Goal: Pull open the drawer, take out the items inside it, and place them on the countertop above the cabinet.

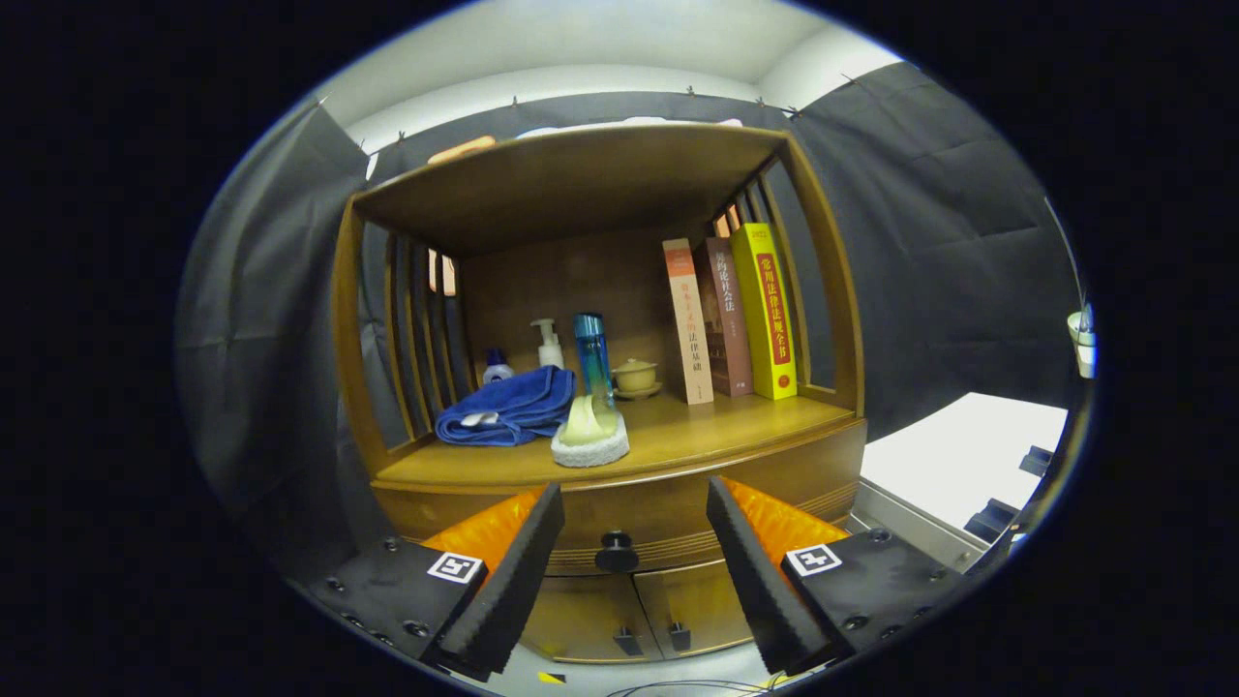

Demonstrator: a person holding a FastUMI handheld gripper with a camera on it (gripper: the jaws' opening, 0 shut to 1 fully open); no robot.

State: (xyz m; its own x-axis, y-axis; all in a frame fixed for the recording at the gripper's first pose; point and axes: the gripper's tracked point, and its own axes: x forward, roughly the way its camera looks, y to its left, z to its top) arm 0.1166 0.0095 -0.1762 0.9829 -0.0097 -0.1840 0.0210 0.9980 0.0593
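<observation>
A wooden cabinet stands ahead with its drawer closed under the countertop. The drawer's dark round knob sits between my two fingers, a little beyond them. My gripper is open and holds nothing. On the countertop lie a folded blue towel, a pale sponge pad, a tall blue bottle, a white pump bottle, a small blue-capped bottle and a lidded cup. What is inside the drawer is hidden.
Three books lean at the countertop's right end. Slatted side rails and a wooden top shelf enclose the countertop. Below the drawer are two small doors with handles. A white table stands to the right.
</observation>
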